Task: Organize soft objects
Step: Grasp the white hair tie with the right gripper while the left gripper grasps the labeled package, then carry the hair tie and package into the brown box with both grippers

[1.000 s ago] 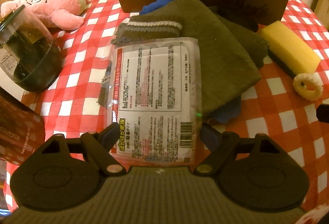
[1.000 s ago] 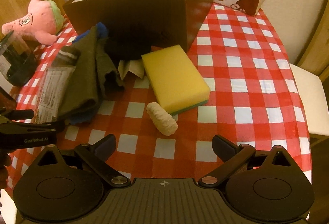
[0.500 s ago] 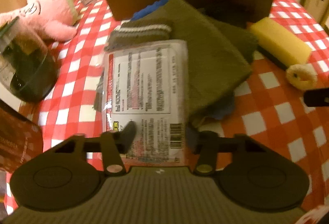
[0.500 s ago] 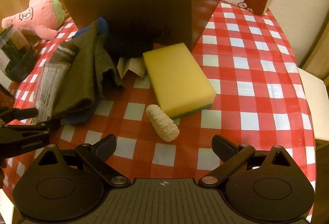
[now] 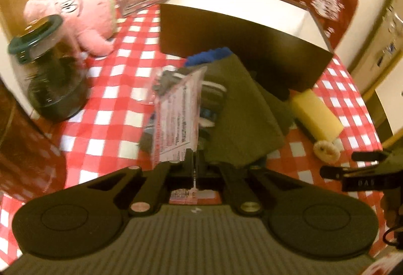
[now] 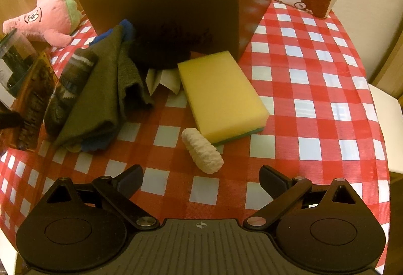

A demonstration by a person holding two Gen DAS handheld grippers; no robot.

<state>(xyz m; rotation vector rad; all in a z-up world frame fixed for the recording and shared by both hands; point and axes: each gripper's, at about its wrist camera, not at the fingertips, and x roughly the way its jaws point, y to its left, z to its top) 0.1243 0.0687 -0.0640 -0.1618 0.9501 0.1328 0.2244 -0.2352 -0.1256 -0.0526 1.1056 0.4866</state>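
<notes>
Left gripper point(image 5: 194, 161) clamped on near edge of plastic packet point(image 5: 176, 121), jaws having just closed on it; packet lifted, tilted above checked tablecloth point(image 5: 110, 108) near left edge. Right gripper point(image 6: 201, 178) wide apart, empty, above near edge. White knit roll point(image 6: 202, 150) just beyond, touching yellow sponge point(image 6: 221, 93). Olive towel point(image 6: 100, 88) left of sponge. Brown box point(image 6: 176, 15) toward far edge.

Left gripper point(image 5: 194, 161) fingers have just closed, gripping; right gripper point(image 6: 201, 178) fingers spread wide.

Light: warm, dim | left wrist: motion-blurred | right wrist: sharp | edges: fisheye-bent
</notes>
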